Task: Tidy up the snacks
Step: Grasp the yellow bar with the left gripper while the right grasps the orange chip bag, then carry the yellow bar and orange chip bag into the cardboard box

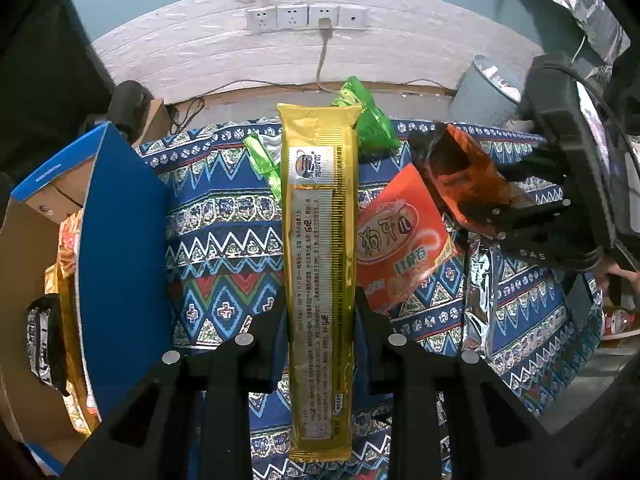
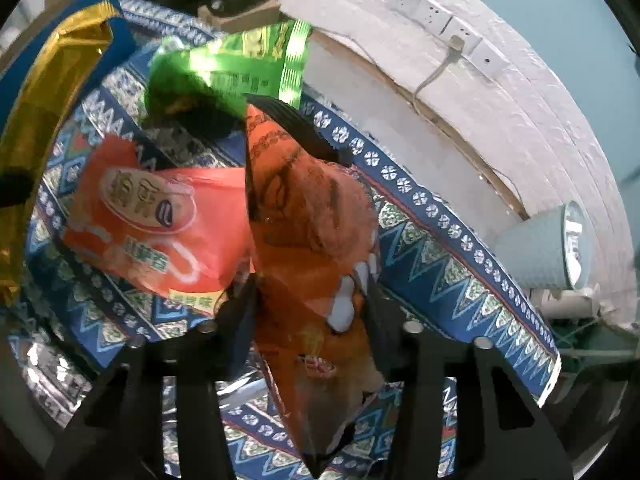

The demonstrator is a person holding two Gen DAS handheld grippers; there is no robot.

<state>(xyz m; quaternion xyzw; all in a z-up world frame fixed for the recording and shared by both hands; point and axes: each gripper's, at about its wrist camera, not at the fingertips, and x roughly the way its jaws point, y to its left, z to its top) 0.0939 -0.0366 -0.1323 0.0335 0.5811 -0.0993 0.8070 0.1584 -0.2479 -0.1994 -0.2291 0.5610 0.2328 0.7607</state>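
Left gripper clamped on gold packet; right gripper gripping orange bag.

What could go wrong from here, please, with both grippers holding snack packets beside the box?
The long gold packet is pinched low down by the left gripper, so it could swing or clip the blue cardboard box. The right gripper grips a crumpled orange bag, which might slip.

Long packet held lengthwise between left gripper fingers, above the cloth. Box to its left, snacks inside. Flat pouch on cloth to its right. Two bags behind. Right gripper grips a bag beside the pouch.
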